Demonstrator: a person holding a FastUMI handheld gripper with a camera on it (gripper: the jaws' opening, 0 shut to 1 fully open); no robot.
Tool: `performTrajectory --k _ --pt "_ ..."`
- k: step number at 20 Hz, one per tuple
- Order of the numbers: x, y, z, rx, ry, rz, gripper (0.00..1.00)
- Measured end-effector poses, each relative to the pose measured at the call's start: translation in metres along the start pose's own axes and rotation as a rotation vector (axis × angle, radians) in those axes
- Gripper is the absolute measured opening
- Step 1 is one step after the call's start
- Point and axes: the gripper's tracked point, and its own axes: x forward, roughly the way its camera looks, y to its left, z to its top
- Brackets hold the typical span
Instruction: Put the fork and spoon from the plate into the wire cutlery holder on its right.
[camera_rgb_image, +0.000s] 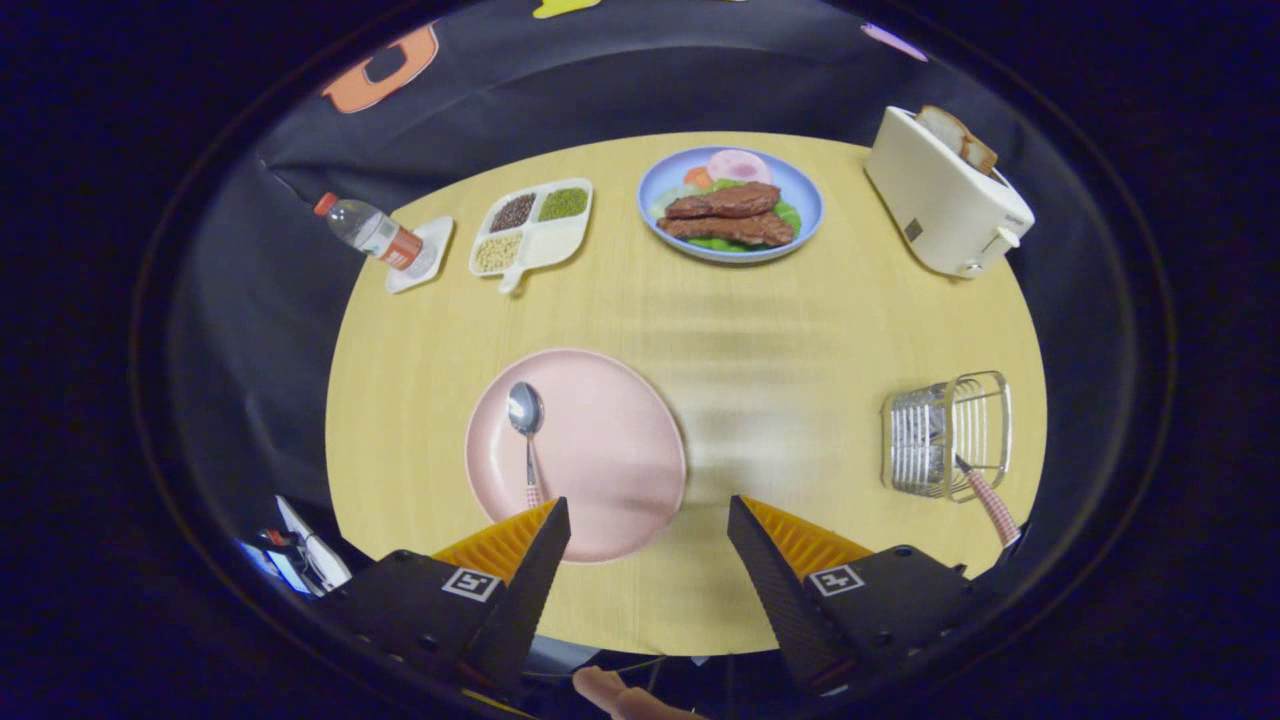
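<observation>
A pale wood-grain finish with a soft sheen is shown by the table (800, 330). The pink plate (610, 450) looks smooth and matt. A glossy metal bowl is seen on the spoon (526, 410). The wire cutlery holder (945, 435) is made of shiny metal wire. Smooth cream plastic is seen on the toaster (940, 205), clear plastic on the bottle (368, 232). The gripper (648, 515), fingers spread, has ribbed pads.

Spoon (526, 425) flat on pink plate (600, 450) – fork (985, 500) leaning in wire cutlery holder (945, 435), right.
</observation>
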Motion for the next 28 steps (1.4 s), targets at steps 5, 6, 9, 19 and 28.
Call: performTrajectory --k 5,6,9,19,28 --pt "0.034 0.042 -0.017 -0.066 0.035 0.006 0.96" --pt "0.042 0.049 -0.018 -0.069 0.036 0.009 0.96" --pt "0.063 0.072 -0.023 -0.084 0.04 0.051 0.94" --pt "0.105 0.096 -0.026 -0.111 0.035 0.022 0.54" --pt "0.098 0.097 -0.031 -0.114 0.067 0.007 0.08"
